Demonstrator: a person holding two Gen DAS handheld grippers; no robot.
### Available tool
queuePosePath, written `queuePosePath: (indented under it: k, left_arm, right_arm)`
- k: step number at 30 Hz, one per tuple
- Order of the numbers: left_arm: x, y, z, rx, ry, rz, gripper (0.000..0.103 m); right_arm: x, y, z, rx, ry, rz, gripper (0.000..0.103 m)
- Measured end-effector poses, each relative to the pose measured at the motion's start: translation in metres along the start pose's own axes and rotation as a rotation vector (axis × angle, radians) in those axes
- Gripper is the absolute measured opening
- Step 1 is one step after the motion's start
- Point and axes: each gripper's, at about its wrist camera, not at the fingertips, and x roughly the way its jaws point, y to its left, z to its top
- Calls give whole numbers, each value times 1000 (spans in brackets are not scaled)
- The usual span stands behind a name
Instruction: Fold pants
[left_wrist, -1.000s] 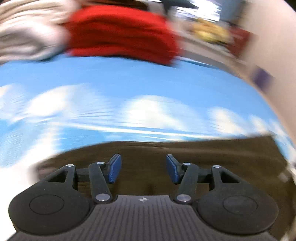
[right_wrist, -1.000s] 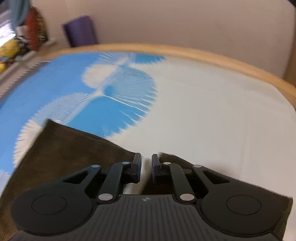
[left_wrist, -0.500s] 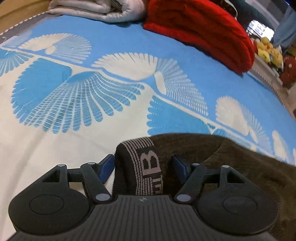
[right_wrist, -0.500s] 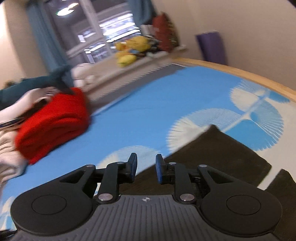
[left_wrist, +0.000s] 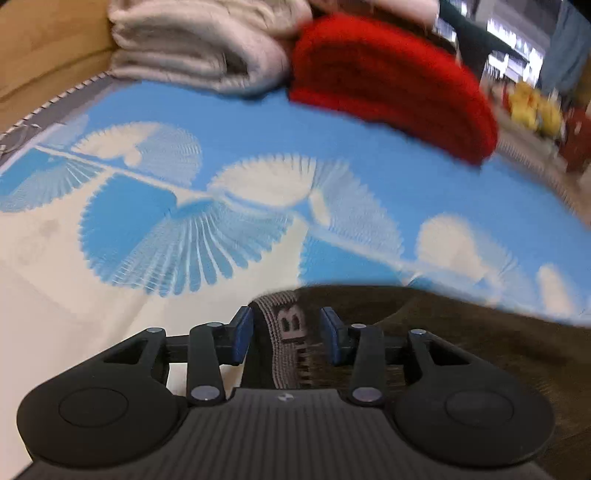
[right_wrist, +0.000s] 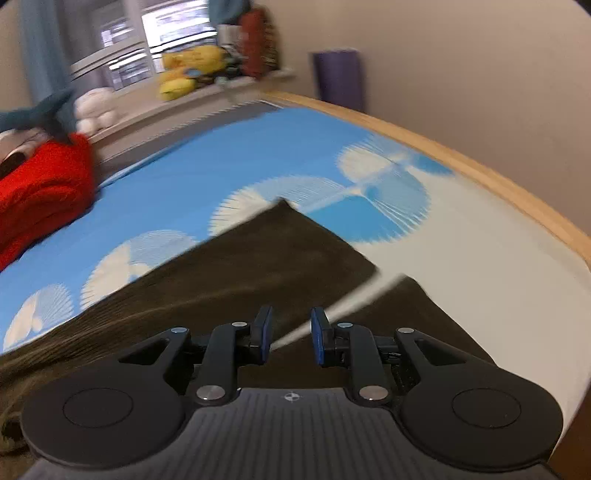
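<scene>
Dark brown pants (right_wrist: 258, 266) lie flat on a blue and white patterned bed cover (left_wrist: 221, 229), both legs spread out in the right wrist view. In the left wrist view the striped waistband (left_wrist: 284, 328) with a letter B sits between the fingers of my left gripper (left_wrist: 287, 334), which is open around it. My right gripper (right_wrist: 290, 334) is open and empty, hovering over the pants where the two legs part.
A folded red knit (left_wrist: 391, 81) and a folded grey-white blanket (left_wrist: 199, 48) lie at the far side of the bed. A wooden bed edge (right_wrist: 480, 173) runs along the right. Plush toys (right_wrist: 188, 74) sit on a sill; a purple roll (right_wrist: 338, 79) stands by the wall.
My left gripper has narrowed around the waistband. My right gripper has swung right over the pants and its jaws have opened wider.
</scene>
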Motion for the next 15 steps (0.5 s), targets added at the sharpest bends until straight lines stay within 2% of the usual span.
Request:
queuePosePath:
  k: [3, 5, 7, 10, 11, 12, 15]
  left_arm:
    - [-51, -2, -4, 23, 41, -18, 46]
    - [-84, -4, -21, 88, 55, -14, 53]
    - [-105, 5, -44, 77, 56, -31, 59]
    - [-115, 28, -88, 7, 72, -54, 59]
    - [-108, 33, -100, 18, 156, -30, 56]
    - [-105, 36, -106, 31, 184, -6, 55]
    - [-99, 45, -110, 47, 191, -1, 57]
  right_arm:
    - [2, -32, -6, 96, 37, -48, 24]
    - [5, -57, -13, 190, 77, -52, 24]
    - [8, -79, -24, 254, 123, -69, 24]
    - [13, -99, -40, 299, 184, -103, 25]
    - [13, -103, -42, 306, 198, -116, 25]
    - [13, -107, -46, 316, 210, -129, 26]
    - [16, -118, -52, 319, 234, -153, 27]
